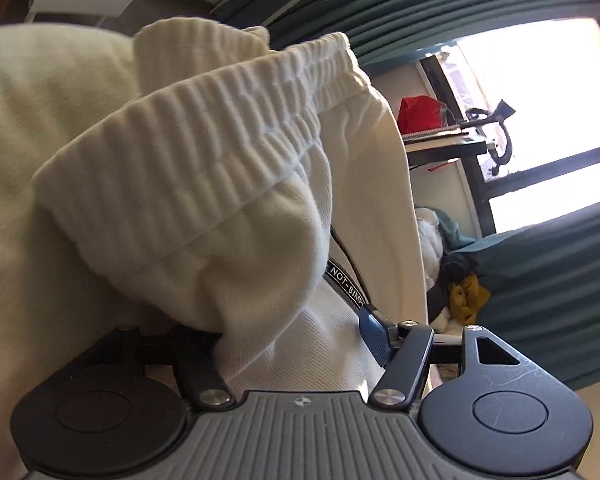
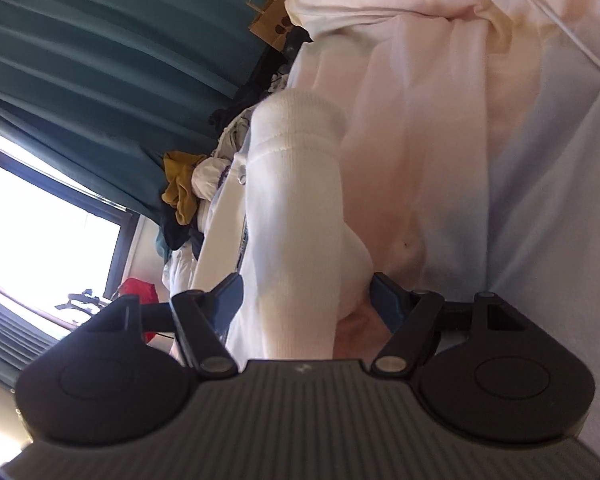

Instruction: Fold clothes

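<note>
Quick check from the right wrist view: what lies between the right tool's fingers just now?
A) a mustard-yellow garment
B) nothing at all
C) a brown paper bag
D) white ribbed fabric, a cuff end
D: in the right wrist view the white ribbed cuff runs down between the blue fingers of the right tool; the yellow garment and paper bag lie far off.

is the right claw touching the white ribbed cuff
Touching. In the right wrist view the white ribbed cuff runs down between the right claw; both blue fingers sit against the fabric with no gap showing.
</note>
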The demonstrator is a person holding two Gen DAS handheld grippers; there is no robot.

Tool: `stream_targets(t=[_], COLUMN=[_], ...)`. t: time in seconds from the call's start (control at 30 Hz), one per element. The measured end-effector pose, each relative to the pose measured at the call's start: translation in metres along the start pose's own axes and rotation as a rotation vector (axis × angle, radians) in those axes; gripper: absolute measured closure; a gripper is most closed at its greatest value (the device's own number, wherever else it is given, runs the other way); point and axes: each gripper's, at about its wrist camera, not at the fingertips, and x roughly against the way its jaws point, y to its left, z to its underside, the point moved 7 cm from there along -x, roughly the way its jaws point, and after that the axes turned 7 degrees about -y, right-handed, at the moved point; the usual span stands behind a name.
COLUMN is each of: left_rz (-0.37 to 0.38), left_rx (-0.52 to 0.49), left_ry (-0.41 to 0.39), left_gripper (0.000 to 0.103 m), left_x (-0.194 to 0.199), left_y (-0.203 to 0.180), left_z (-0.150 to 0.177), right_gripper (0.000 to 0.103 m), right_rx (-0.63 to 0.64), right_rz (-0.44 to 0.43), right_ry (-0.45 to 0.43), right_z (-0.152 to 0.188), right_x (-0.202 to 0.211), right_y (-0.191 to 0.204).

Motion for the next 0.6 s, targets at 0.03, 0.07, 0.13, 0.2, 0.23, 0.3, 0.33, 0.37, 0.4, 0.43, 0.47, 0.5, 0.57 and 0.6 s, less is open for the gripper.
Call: stream_targets(t=[0.03, 0.07, 0.13, 0.2, 0.23, 0.3, 0.33, 0.37, 0.4, 0.43, 0.47, 0.5, 0.57, 0.6], left_rz=[-0.008, -0.017, -0.03, -0.017, -0.014, -0.007, 0.0, 0.007, 0.011, 0.014, 0.018, 0.028, 0.051, 0.062], left_rx=[-0.017, -0.035, -0.024, 0.002, 0.008, 0.019, 0.02, 0.021, 0.026, 0.031, 0.036, 0.033, 0.033, 0.036], left_ry=[-0.012, -0.023, -0.04, -0.054, -0.06, -0.073, -0.079, -0.086, -0.091, -0.096, -0.1, -0.106, -0.115, -0.116], left_gripper=[0.042, 0.046, 0.058, 0.068, 0.073, 0.077, 0.08, 0.081, 0.083, 0.084, 0.085, 0.085, 0.086, 0.086], left_x=[-0.003, -0.005, -0.005, -0.002, 0.0, 0.005, 0.009, 0.013, 0.019, 0.026, 0.033, 0.041, 0.058, 0.066], left_y=[-0.004, -0.008, -0.008, -0.008, -0.008, -0.01, -0.013, -0.017, -0.021, -0.025, -0.028, -0.033, -0.04, -0.04], left_z=[0.0, 0.0, -0.002, -0.006, -0.007, -0.008, -0.01, -0.011, -0.012, -0.013, -0.014, -0.015, -0.017, -0.018], right_gripper=[0.035, 0.038, 0.052, 0.068, 0.077, 0.082, 0.084, 0.086, 0.086, 0.087, 0.088, 0.088, 0.088, 0.088], right_rx=[0.037, 0.071, 0.122, 0.136, 0.148, 0.185, 0.191, 0.187, 0.174, 0.16, 0.154, 0.153, 0.153, 0.139], right_rz=[0.007, 0.014, 0.023, 0.019, 0.02, 0.027, 0.025, 0.02, 0.014, 0.009, 0.005, 0.003, 0.0, 0.002], right_ry=[-0.023, -0.045, -0.09, -0.127, -0.14, -0.161, -0.17, -0.175, -0.177, -0.179, -0.179, -0.177, -0.173, -0.166], right_z=[0.001, 0.001, 0.002, 0.003, 0.003, 0.004, 0.003, 0.002, 0.0, -0.002, -0.004, -0.005, -0.007, -0.008], right_x=[-0.003, -0.006, -0.011, -0.011, -0.011, -0.007, -0.005, 0.0, 0.005, 0.01, 0.017, 0.025, 0.041, 0.049], right_y=[0.002, 0.003, 0.006, 0.01, 0.014, 0.023, 0.027, 0.03, 0.033, 0.035, 0.038, 0.04, 0.045, 0.046])
